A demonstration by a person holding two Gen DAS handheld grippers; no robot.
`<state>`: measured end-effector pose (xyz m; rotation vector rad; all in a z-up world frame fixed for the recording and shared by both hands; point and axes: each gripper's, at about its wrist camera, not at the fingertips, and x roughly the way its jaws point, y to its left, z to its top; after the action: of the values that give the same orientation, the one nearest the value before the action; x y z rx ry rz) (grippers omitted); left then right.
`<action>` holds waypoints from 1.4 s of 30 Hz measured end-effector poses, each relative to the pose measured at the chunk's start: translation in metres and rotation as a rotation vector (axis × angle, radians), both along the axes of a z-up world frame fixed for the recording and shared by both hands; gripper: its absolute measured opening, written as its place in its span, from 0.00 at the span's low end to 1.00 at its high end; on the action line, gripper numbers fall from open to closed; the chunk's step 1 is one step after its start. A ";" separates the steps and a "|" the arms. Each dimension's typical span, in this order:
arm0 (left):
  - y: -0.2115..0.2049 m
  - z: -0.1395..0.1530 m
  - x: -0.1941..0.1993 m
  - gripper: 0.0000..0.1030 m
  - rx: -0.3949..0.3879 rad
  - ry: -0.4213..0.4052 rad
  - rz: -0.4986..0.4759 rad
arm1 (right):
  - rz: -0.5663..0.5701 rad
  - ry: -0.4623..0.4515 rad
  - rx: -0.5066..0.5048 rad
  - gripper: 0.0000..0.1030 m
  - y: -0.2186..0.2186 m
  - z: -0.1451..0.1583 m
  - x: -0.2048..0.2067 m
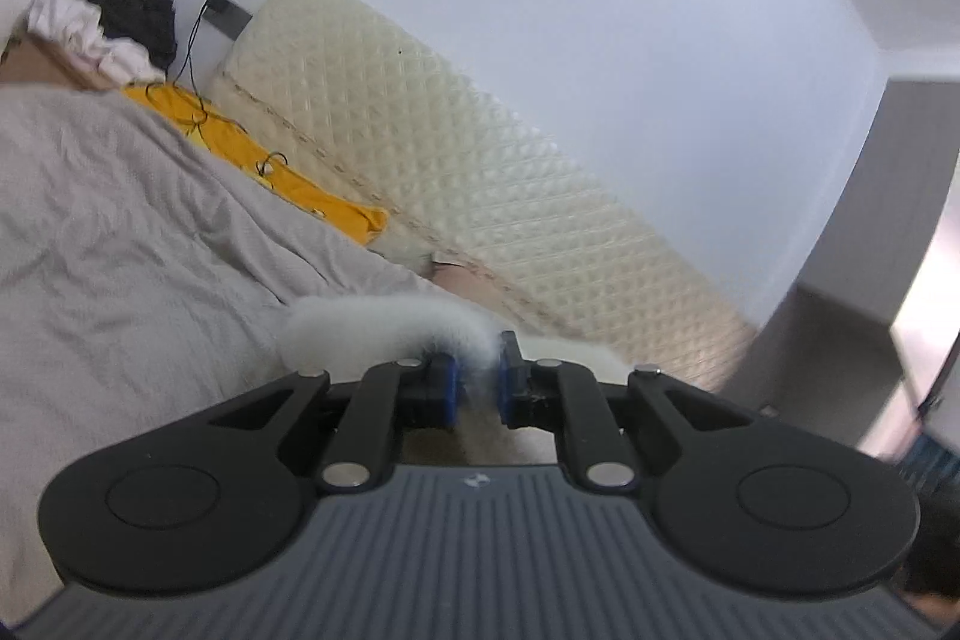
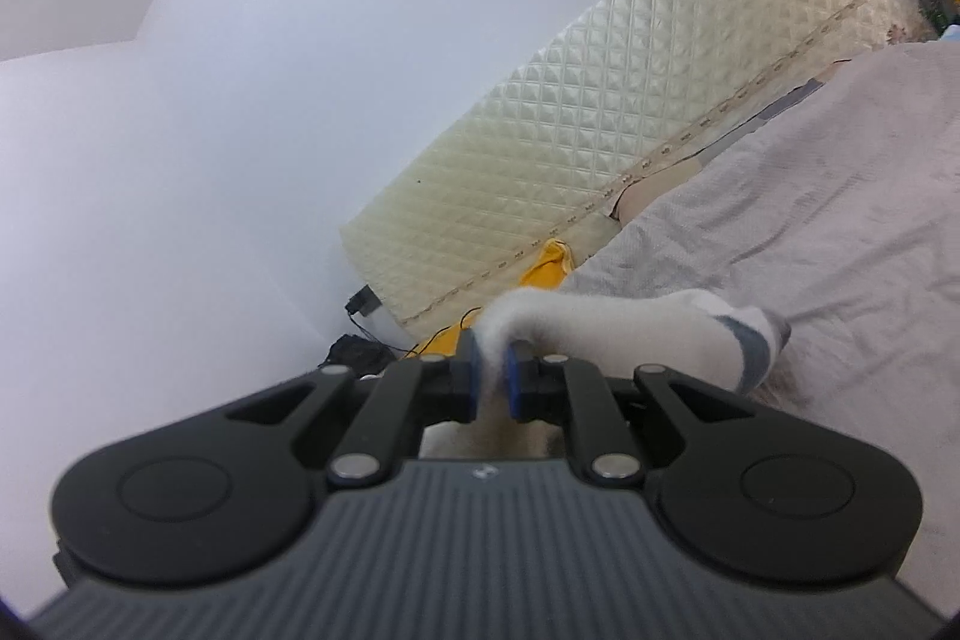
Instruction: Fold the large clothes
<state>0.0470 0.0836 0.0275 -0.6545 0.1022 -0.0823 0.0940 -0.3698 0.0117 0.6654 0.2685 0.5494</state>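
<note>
Lifting a white sock off the bed, one end in each hand-held gripper

Holding the sock (image 2: 630, 334) well here means keeping both pinches firm and the two ends level, so the fabric hangs taut between them instead of sagging back onto the bed (image 1: 120, 250). The left hand-held gripper (image 1: 478, 379) has its blue pads nearly together, with fuzzy white fabric nipped between them; the cloth arches away from the pads to the left. The right hand-held gripper (image 2: 492, 379) is closed just as tightly on white fabric, and from it the sock runs out to the right, its grey heel and toe patches hanging just above the grey cover. My judgement is that the two ends should be brought together slowly and evenly, then laid flat on a bare stretch of the cover, away from the yellow cloth (image 1: 252, 148) by the headboard (image 1: 480, 172).

Several things stay uncertain. Neither view shows the other gripper, so it is only my reading that both hold the same sock and not one each of a pair. The fabric at the left pads is blurred, and how deep either bite goes is hidden behind the pads. No large garment shows, and the heap (image 1: 114, 22) in the far corner is too small to identify.
</note>
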 end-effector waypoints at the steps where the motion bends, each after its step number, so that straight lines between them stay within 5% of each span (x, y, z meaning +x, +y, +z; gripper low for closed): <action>1: -0.004 0.000 -0.014 0.14 0.002 0.003 0.007 | 0.001 0.010 0.007 0.12 -0.001 -0.001 -0.008; 5: -0.016 -0.003 -0.063 0.14 -0.013 0.046 0.016 | 0.003 0.065 -0.007 0.12 -0.004 -0.013 -0.044; 10: -0.028 -0.022 -0.080 0.14 0.017 0.198 0.050 | 0.027 0.220 -0.097 0.13 0.003 -0.047 -0.047; 13: -0.034 -0.033 -0.074 0.14 0.082 0.274 0.100 | 0.069 0.285 -0.150 0.13 0.017 -0.068 -0.030; 21: -0.019 -0.080 -0.022 0.14 0.053 0.499 0.175 | 0.167 0.390 -0.210 0.15 0.049 -0.129 0.013; 27: -0.007 -0.104 0.026 0.15 0.066 0.580 0.227 | 0.242 0.534 0.010 0.17 0.035 -0.181 0.041; 32: -0.001 -0.120 0.060 0.15 0.079 0.628 0.248 | 0.296 0.630 0.191 0.34 0.026 -0.187 0.045; 35: 0.001 -0.122 0.060 0.15 0.069 0.636 0.250 | 0.307 0.584 0.196 0.53 0.020 -0.168 0.036; 42: 0.012 -0.125 0.050 0.18 -0.028 0.593 0.227 | 0.100 0.558 0.214 0.57 -0.017 -0.156 0.010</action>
<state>0.0966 0.0955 -0.0976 -0.6982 0.5971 0.3336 0.1036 -0.3865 -0.1442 1.0131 0.7769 0.4825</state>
